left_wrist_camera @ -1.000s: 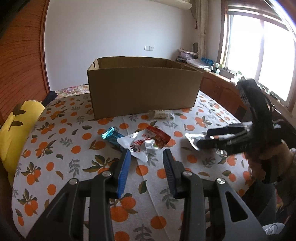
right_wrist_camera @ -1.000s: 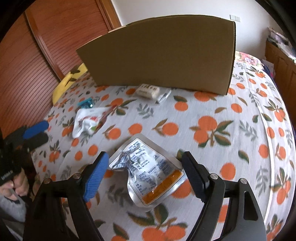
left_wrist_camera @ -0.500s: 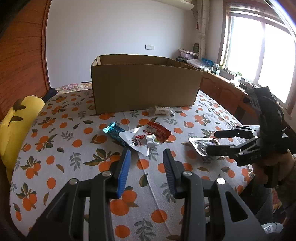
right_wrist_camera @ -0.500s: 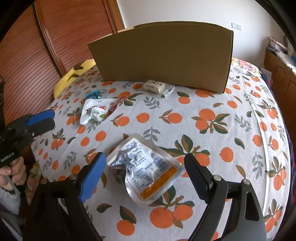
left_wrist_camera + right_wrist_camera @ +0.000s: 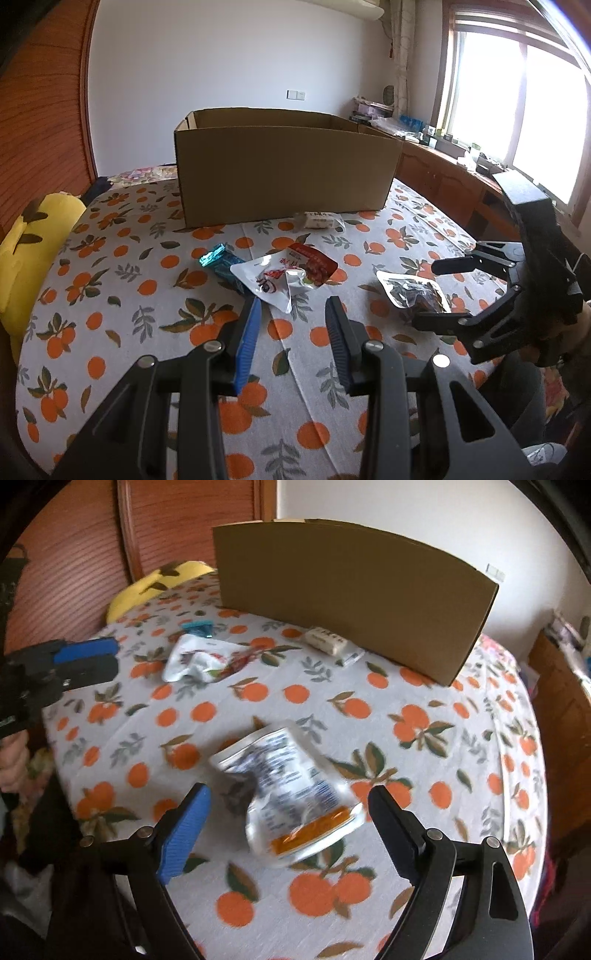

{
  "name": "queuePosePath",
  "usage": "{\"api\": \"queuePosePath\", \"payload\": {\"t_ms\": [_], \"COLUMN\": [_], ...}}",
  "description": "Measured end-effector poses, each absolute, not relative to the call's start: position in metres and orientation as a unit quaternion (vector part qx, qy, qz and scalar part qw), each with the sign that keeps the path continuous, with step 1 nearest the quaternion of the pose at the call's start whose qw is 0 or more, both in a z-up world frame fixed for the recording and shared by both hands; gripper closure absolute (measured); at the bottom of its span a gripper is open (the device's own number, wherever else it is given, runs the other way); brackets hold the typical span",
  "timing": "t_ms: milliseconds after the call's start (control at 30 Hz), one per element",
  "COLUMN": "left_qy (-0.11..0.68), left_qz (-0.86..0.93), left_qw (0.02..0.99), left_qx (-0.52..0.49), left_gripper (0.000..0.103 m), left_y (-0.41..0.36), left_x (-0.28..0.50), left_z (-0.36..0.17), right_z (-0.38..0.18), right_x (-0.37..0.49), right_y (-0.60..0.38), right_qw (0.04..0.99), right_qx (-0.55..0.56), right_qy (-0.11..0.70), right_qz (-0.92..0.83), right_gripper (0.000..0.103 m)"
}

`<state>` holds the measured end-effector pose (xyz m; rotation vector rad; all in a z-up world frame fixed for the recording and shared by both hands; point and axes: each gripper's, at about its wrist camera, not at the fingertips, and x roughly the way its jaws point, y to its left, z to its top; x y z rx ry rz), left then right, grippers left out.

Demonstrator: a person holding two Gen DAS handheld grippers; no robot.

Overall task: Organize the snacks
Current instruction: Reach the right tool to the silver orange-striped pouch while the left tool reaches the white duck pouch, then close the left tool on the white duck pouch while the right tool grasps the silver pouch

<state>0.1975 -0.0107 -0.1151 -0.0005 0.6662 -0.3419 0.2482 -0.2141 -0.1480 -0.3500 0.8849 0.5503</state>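
An open cardboard box (image 5: 284,170) stands at the back of the orange-print table; it also shows in the right wrist view (image 5: 354,590). A white and red pouch (image 5: 284,277) lies over a teal bar (image 5: 218,260), just ahead of my open, empty left gripper (image 5: 293,317). A small white packet (image 5: 319,218) lies by the box front. A silver pouch with an orange strip (image 5: 291,797) lies between the jaws of my open right gripper (image 5: 290,812), which hovers over it. That pouch also shows in the left wrist view (image 5: 413,293), beside the right gripper (image 5: 430,291).
A yellow plush toy (image 5: 33,236) lies at the table's left edge by a wooden sliding door (image 5: 74,561). A wooden sideboard (image 5: 443,173) with clutter runs under the window at the right. The left gripper (image 5: 88,661) shows at the left of the right wrist view.
Both grippers have pulled back and risen from the table. The right gripper has swung round the silver pouch, still open. The snacks have not moved.
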Motion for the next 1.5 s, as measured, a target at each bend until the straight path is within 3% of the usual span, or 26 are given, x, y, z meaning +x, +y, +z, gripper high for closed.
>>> {"api": "queuePosePath", "payload": {"t_ms": [167, 333, 767, 1100, 1267, 1500], "left_qy": [0.331, 0.343, 0.407, 0.418, 0.419, 0.430], "left_qz": [-0.171, -0.188, -0.243, -0.282, -0.291, -0.282], "left_qw": [0.928, 0.919, 0.865, 0.844, 0.841, 0.845], "left_qx": [0.014, 0.041, 0.165, 0.182, 0.177, 0.147], "left_gripper": [0.064, 0.060, 0.057, 0.057, 0.042, 0.039], "left_y": [-0.012, -0.017, -0.051, -0.060, -0.063, -0.053], "left_x": [0.215, 0.235, 0.289, 0.306, 0.311, 0.316], "left_z": [-0.115, -0.114, -0.134, -0.142, -0.147, -0.147], "right_z": [-0.156, -0.154, -0.156, -0.155, -0.155, -0.155], "right_x": [0.268, 0.273, 0.272, 0.274, 0.274, 0.274], "right_y": [-0.211, -0.214, -0.214, -0.219, -0.221, -0.222], "right_qw": [0.850, 0.859, 0.864, 0.863, 0.863, 0.863], "right_qx": [-0.168, -0.147, -0.130, -0.111, -0.098, -0.095], "right_qy": [0.433, 0.423, 0.412, 0.413, 0.413, 0.413], "right_qz": [0.247, 0.250, 0.259, 0.268, 0.274, 0.275], "right_gripper": [0.017, 0.034, 0.034, 0.034, 0.034, 0.034]}}
